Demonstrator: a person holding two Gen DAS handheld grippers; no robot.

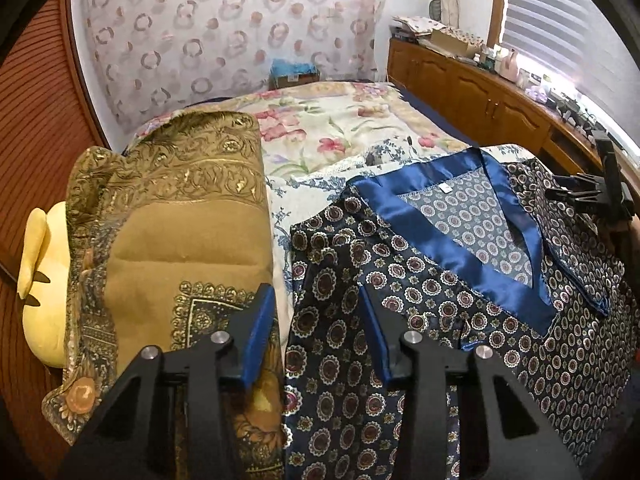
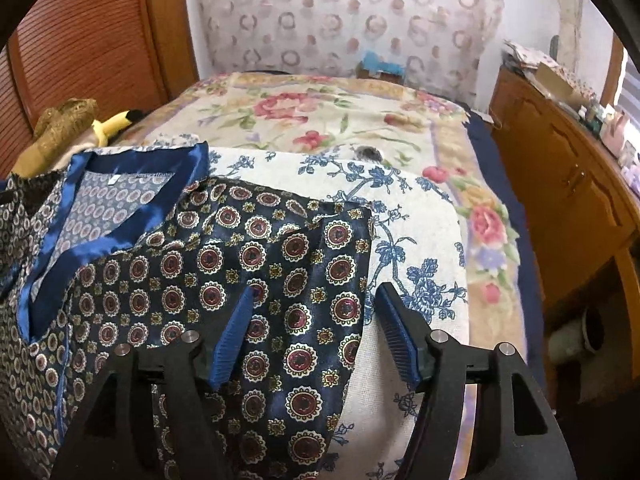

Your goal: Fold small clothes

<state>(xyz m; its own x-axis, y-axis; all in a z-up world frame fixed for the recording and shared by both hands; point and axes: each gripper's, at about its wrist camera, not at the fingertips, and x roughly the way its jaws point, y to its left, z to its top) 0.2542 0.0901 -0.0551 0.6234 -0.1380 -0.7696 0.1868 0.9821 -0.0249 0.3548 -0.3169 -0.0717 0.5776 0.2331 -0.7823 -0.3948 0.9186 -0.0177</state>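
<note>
A navy satin top (image 1: 440, 288) with round medallion print and a bright blue collar band (image 1: 424, 236) lies spread flat on the bed, collar toward the far side. In the left wrist view my left gripper (image 1: 316, 300) hovers open over the top's left sleeve, one finger above the gold blanket's edge. In the right wrist view my right gripper (image 2: 316, 292) stands open over the right sleeve (image 2: 304, 280), whose edge lies between the fingers; the pads do not press the cloth. The right gripper (image 1: 560, 194) also shows at the far right of the left wrist view.
A folded gold patterned blanket (image 1: 180, 220) lies left of the top, with a yellow plush toy (image 1: 40, 280) beside it. Under the top are a white cloth with blue flowers (image 2: 412, 220) and a floral bedspread (image 1: 320, 120). A cluttered wooden cabinet (image 2: 560, 184) runs along the right.
</note>
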